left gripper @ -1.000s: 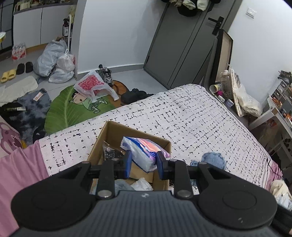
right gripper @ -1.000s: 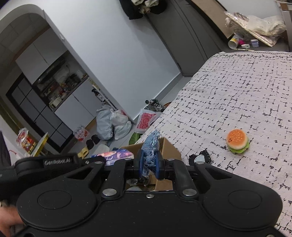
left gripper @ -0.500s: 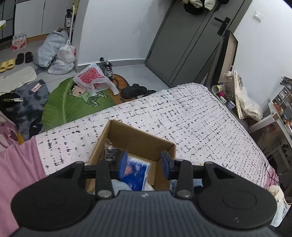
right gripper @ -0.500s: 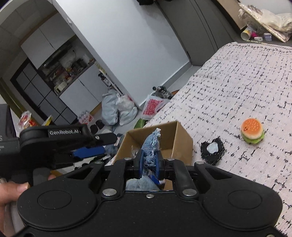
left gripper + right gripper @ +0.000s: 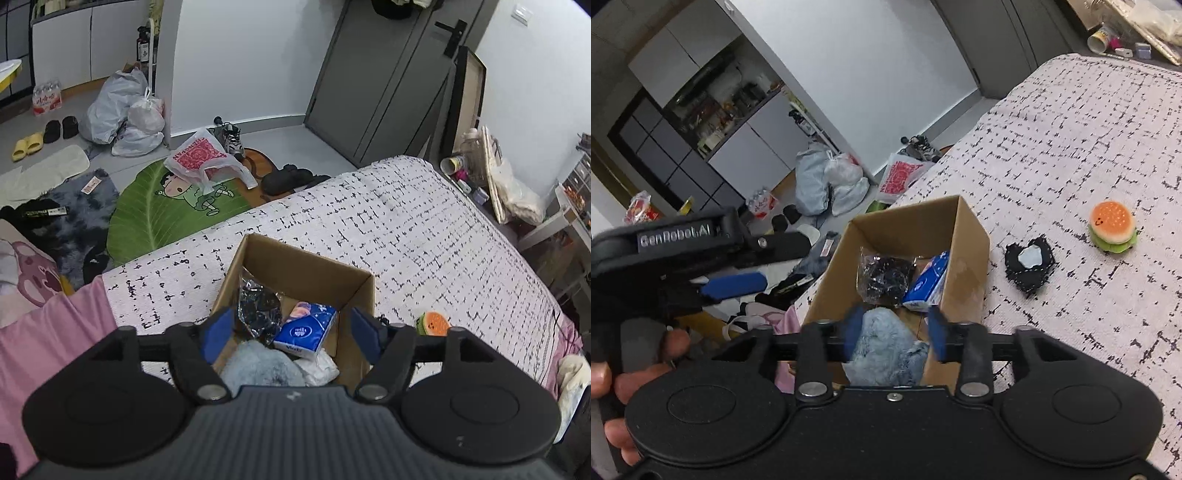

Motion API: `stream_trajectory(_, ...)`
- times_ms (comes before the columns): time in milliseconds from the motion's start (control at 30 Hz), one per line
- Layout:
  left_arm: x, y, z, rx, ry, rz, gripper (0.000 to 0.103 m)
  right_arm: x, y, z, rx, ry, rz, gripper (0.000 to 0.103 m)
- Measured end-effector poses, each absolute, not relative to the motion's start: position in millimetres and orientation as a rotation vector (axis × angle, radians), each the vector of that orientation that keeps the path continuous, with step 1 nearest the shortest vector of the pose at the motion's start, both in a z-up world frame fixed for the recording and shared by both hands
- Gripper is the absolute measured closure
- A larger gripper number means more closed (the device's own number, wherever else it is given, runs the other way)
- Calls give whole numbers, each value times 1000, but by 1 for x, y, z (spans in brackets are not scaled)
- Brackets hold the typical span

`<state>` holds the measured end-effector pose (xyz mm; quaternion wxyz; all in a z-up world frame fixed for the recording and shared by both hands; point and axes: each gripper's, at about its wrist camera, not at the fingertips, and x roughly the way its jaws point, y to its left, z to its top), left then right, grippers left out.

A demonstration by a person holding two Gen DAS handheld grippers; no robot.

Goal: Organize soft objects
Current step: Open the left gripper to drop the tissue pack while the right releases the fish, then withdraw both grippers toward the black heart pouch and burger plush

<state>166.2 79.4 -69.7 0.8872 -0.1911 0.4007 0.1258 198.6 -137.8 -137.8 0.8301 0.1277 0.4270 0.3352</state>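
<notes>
Bed: I am working over a bed with a white coverlet flecked with black dashes (image 5: 424, 236); a pink sheet (image 5: 48, 332) shows at its near left corner.
Box: an open brown cardboard box (image 5: 306, 264) stands on the coverlet near the bed's floor-side edge.
Box contents: a crinkled clear packet of dark items (image 5: 258, 308), a blue and white pack of tissues (image 5: 306, 328), a pale blue fluffy cloth (image 5: 882, 341) and something white and crumpled (image 5: 321, 365).
Left gripper (image 5: 291, 330): I see its jaws have just been opening and now stand wide over the box, pressing on nothing; the tissue pack lies in the box below them.
Right gripper (image 5: 894, 336): its jaws have just been opening too; they stand partly apart with the fluffy cloth lying loose between them, blurred.
Left on the bed: a black heart-shaped fabric piece with a pale centre (image 5: 1028, 264) just beside the box, and a small plush hamburger with an orange bun (image 5: 1112, 226) further out.
Floor: a green leaf-shaped rug with a cartoon figure (image 5: 159, 218), a white plastic bag with a red print (image 5: 201, 158), grey and white filled bags (image 5: 118, 110), yellow and black slippers.
Room: a dark grey door (image 5: 388, 66), white walls, white cabinets at far left.
Hand: fingers (image 5: 613, 380) wrap the left gripper's handle.
</notes>
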Motion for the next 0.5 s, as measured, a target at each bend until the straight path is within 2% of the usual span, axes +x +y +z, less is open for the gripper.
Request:
stream_trajectory(133,165,71,-67,-373,847,256,24,200,-147,-131,297,888,694,55)
stream_trajectory(500,167,44,-60,-348,851,250,22,212,-193,-126,374,881,613,48)
